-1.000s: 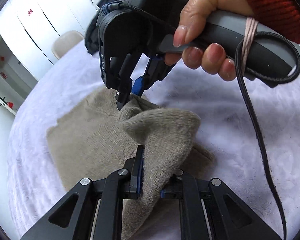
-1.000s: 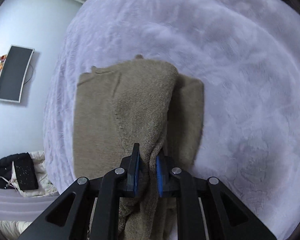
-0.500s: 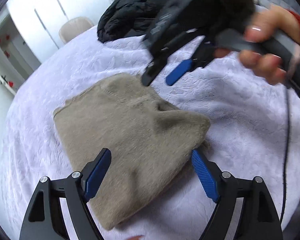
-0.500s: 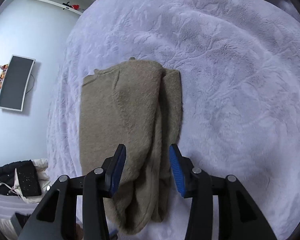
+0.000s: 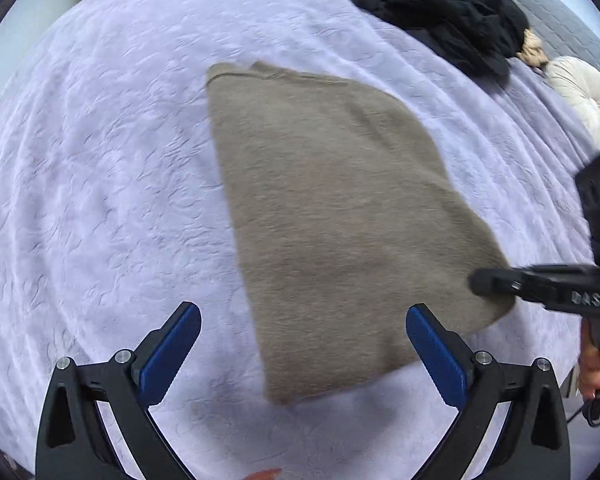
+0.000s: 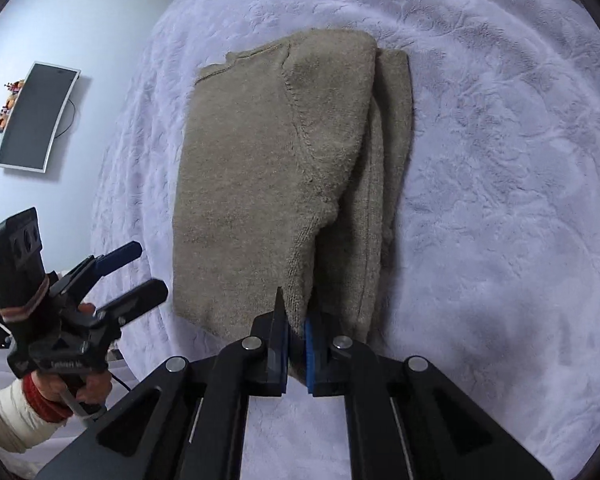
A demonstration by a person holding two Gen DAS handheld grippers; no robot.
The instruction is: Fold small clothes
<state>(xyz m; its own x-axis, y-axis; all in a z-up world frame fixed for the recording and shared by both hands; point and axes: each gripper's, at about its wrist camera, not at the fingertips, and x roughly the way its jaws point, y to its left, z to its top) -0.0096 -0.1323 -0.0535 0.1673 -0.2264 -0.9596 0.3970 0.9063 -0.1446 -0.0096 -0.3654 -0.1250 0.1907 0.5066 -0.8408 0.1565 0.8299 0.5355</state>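
On the left, the left gripper point(image 5: 303, 354) has just been spreading its jaws and now stands wide apart, with nothing pinched; only the near hem of the beige knit sweater point(image 5: 332, 216) shows in the gap below it. In the right wrist view it hovers off the sweater's left side, over bare lilac plush bedspread point(image 6: 500, 160).

The sweater lies about mid-bed, well away from the bedspread's edges, partly folded. One side and its sleeve are turned in, and the layers stack along the right-hand edge. The knit looks thick, fuzzy and limp, with a visible raglan seam.

On the right, the right gripper point(image 6: 296, 340) has just closed, and its blue pads are clamped on the near end of the folded-in layers.

Risks, as I judge them: that pinch may catch only the top ply, so a lift or pull would peel the fold open or drag the whole sweater across the plush. With the left gripper holding nothing, nothing anchors the far side, so the sweater could skew. A black jacket point(image 5: 440, 4) lies toward the far right corner, well apart.
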